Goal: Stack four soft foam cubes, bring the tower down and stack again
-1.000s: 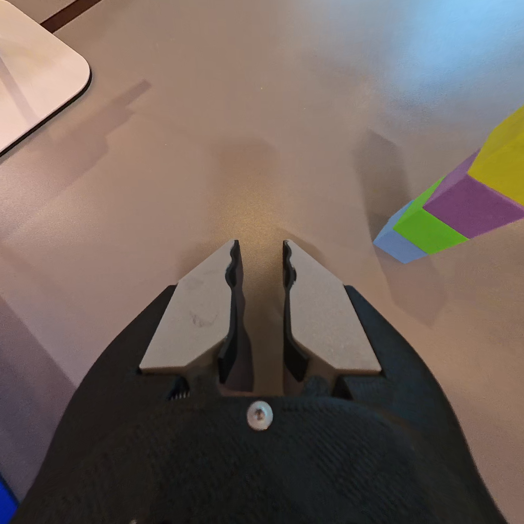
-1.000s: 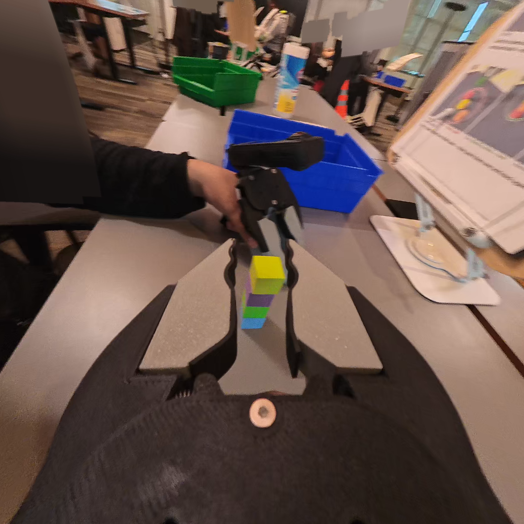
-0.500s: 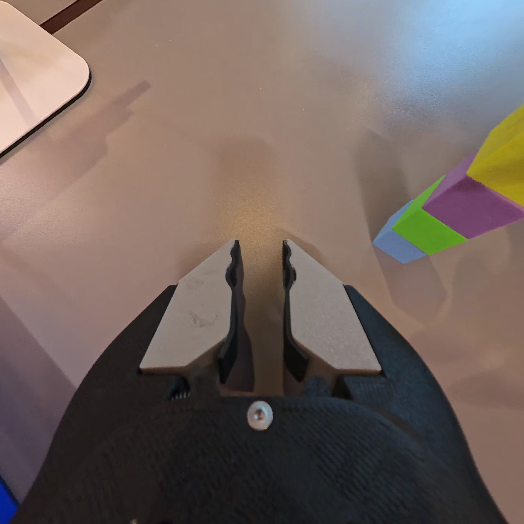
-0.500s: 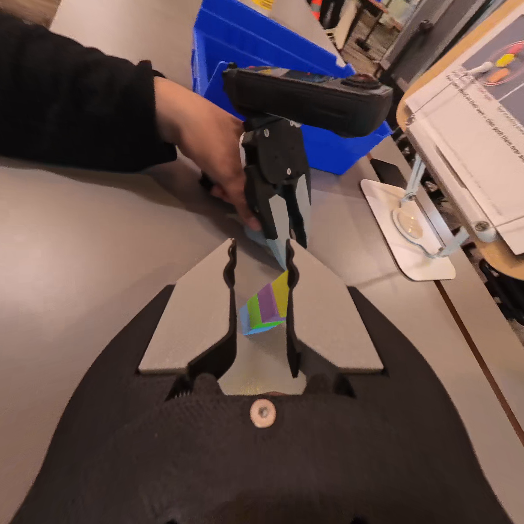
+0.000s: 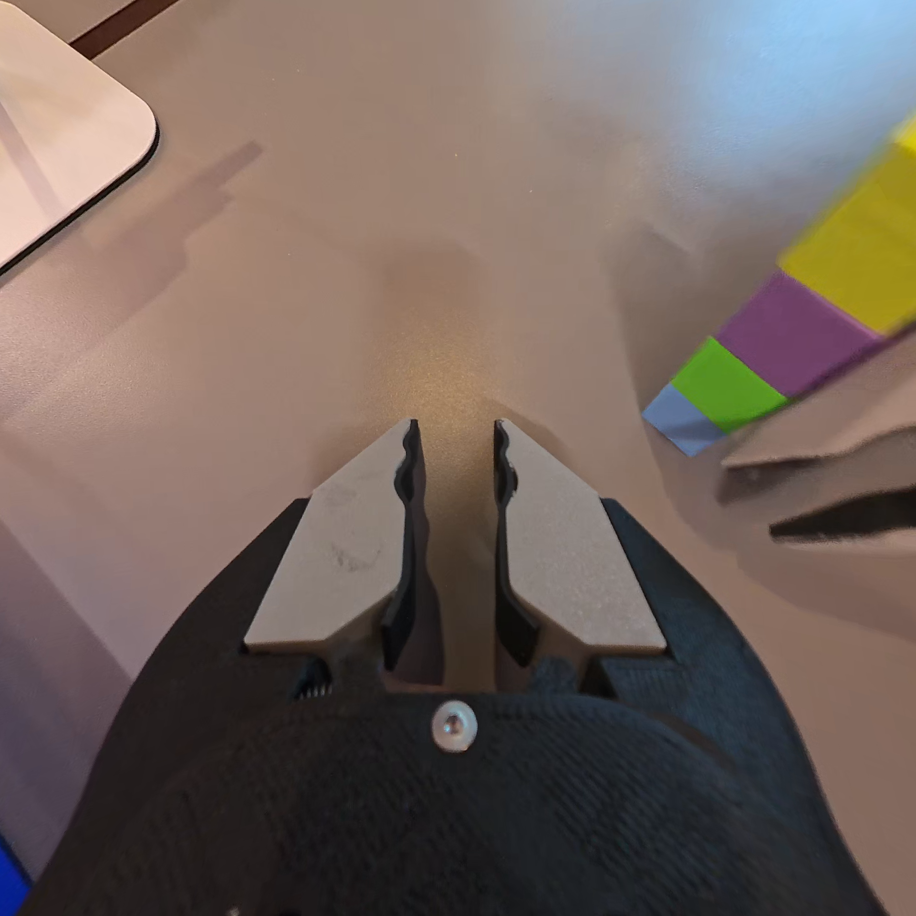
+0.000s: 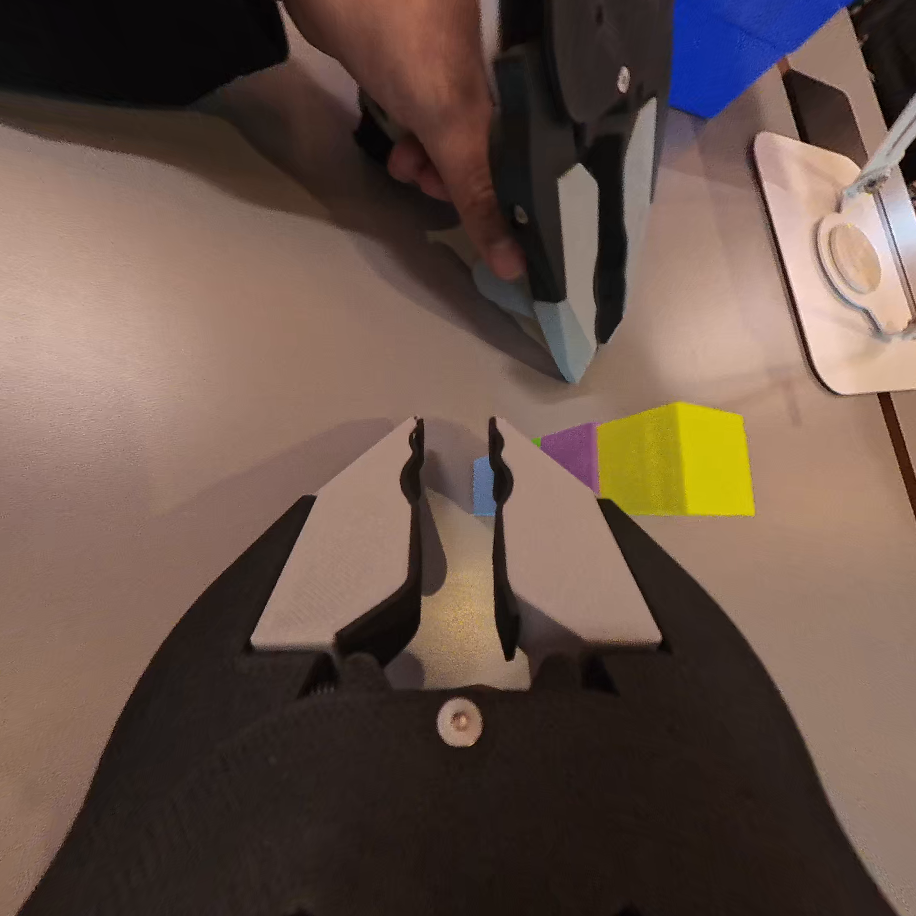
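Four foam cubes sit in one line as a tower: blue (image 6: 483, 488), green (image 6: 536, 441), purple (image 6: 570, 456) and yellow (image 6: 674, 461). In the right wrist view the tower stretches to the right, and I cannot tell whether it stands or tips. My right gripper (image 6: 455, 421) is slightly open and empty, low over the table, and its right finger covers part of the blue and green cubes. My left gripper (image 5: 455, 421) is slightly open and empty, left of the tower. There the cubes show as blue (image 5: 679, 421), green (image 5: 723, 391), purple (image 5: 793, 337) and a blurred yellow (image 5: 862, 257).
A hand (image 6: 436, 124) holds the left gripper (image 6: 570, 307), tips on the grey table beyond the tower. A white stand base (image 6: 803, 248) lies at the right, also seen in the left wrist view (image 5: 59, 148). A blue bin (image 6: 733, 49) stands at the back.
My right gripper has dropped and moved forward to the tower's base, now looking down on the table. The yellow cube has become blurred. My left gripper has stayed put.
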